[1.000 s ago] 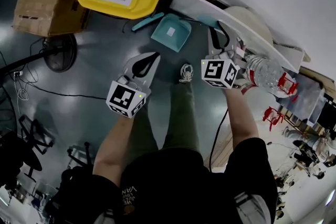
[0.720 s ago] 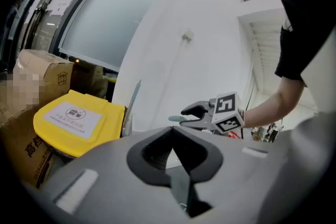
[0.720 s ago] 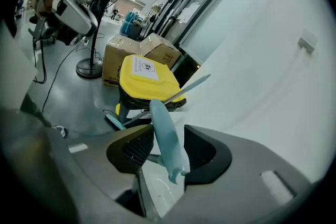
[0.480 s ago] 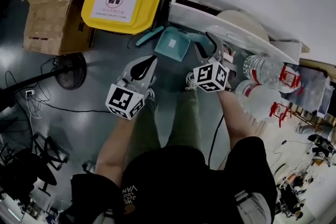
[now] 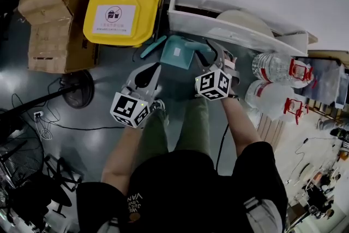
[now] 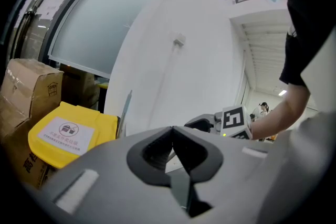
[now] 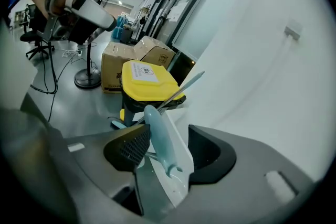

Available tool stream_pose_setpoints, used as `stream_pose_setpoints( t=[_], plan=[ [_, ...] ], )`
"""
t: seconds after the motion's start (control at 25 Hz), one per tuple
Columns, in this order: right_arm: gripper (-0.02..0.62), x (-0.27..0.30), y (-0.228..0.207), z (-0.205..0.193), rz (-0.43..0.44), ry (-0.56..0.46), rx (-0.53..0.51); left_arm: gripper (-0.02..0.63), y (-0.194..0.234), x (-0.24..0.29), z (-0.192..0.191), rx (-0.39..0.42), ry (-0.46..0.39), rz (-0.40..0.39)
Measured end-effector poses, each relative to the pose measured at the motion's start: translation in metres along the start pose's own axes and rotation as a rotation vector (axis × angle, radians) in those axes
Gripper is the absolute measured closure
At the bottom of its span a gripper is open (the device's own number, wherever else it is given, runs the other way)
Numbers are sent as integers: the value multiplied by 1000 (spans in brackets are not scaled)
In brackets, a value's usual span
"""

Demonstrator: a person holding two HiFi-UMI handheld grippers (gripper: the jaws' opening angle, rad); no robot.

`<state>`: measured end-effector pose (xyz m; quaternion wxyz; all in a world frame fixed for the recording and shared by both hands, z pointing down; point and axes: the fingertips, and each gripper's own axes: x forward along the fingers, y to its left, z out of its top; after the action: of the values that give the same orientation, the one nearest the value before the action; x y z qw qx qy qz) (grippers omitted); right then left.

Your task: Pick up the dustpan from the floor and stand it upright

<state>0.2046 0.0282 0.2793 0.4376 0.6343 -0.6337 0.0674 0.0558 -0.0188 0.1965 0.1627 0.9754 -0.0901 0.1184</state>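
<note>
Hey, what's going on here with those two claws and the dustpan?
A person holds a claw in each hand. The right claw is opening around the handle of the teal dustpan, which sits by the yellow bin. The pads are not pressing it, so it seems to be letting go. The left claw is shut and empty, held off to the side.

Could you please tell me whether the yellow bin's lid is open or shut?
Shut: the yellow lid lies flat over the bin, its label facing up.
</note>
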Motion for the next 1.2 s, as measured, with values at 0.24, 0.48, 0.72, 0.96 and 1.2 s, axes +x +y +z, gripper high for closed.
stream_pose_setpoints(
  t=[0.24,0.48,0.72,0.96,1.2],
  plan=[
    [393,-37,-15,14,-65,-64,208,552,-10,-3,15,6,-15,-25],
    [394,-100,-39,39,-187,-196,473,552,-19,-20,42,20,-63,-48],
    [396,-160,-50,51,-245,-285,630,552,-31,-45,73,46,-112,-63],
    [397,-205,-39,73,-199,-371,769,552,-46,-67,95,51,-152,-95],
    [574,-240,-33,96,-182,-443,888,552,-54,-87,121,61,-189,-137]
  ],
)
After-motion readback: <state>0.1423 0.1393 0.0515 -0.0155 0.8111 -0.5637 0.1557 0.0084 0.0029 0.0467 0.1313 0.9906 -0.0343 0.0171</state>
